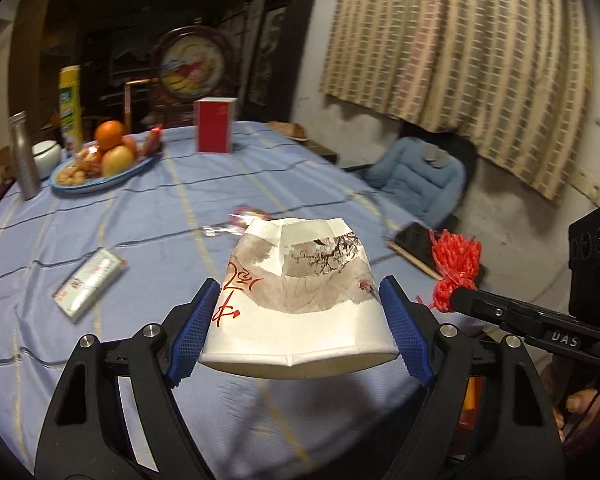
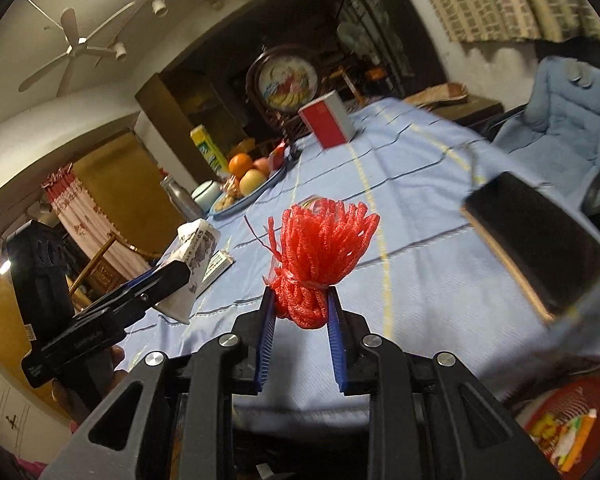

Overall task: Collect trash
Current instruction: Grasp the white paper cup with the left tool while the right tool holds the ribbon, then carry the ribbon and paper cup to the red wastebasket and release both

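Observation:
My left gripper (image 1: 300,316) is shut on a flattened white paper cup (image 1: 300,292) with grey and red print, held above the blue tablecloth (image 1: 140,216). The cup also shows in the right wrist view (image 2: 194,256). My right gripper (image 2: 302,304) is shut on a bunch of red mesh netting (image 2: 320,252), which also shows at the right of the left wrist view (image 1: 456,264). A small white packet (image 1: 88,284) and a clear wrapper with red (image 1: 240,220) lie on the table. A red basket (image 2: 564,420) holding scraps sits low at the right, below the table edge.
A fruit plate (image 1: 100,168), metal bottle (image 1: 24,156), yellow can (image 1: 71,104) and red box (image 1: 215,126) stand at the far side. A dark flat book or tablet (image 2: 536,244) lies near the right edge. A blue padded chair (image 1: 424,176) stands beside the table.

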`<state>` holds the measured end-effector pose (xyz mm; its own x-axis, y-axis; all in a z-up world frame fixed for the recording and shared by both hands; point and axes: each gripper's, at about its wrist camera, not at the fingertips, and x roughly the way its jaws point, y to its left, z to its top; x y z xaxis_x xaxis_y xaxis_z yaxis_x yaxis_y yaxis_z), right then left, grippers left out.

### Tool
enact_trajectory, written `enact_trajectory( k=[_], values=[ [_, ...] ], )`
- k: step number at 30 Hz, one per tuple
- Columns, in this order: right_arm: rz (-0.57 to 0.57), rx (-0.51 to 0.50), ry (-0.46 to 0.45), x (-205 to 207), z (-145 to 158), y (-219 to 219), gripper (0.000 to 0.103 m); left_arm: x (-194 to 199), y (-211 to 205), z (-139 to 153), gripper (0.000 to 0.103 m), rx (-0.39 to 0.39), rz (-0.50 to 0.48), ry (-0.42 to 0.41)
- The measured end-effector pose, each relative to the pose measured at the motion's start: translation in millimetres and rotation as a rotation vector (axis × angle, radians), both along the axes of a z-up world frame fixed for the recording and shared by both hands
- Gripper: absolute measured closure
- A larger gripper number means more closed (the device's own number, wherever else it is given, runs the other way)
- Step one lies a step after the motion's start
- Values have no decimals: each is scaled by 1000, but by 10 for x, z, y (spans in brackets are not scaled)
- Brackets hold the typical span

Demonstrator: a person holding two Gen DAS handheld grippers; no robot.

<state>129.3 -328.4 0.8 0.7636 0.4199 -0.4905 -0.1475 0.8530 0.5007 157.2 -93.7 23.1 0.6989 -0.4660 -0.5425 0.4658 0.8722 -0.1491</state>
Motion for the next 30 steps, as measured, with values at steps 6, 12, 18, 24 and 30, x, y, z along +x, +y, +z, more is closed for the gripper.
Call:
enact_trajectory(
  k=[6, 12, 18, 24, 30],
  values=[
    [-112, -23, -27, -667, -17, -462, 78, -423, -477, 77, 24, 36, -101, -58],
    [-259, -29, -5, -1263, -218, -1007, 78, -744, -1011, 32, 24, 49, -238, -41],
    [-402, 4, 104, -1679, -750, -1553, 78, -897, -1527, -176, 24, 93, -351, 5],
    [-467, -16, 284, -1601, -1361, -1829, 70, -907, -1991, -512, 24, 159, -440, 68],
    [-517, 32, 330, -1672, -1541, -2040, 48, -906, -2276, -777, 24, 203, -503, 129]
  ],
)
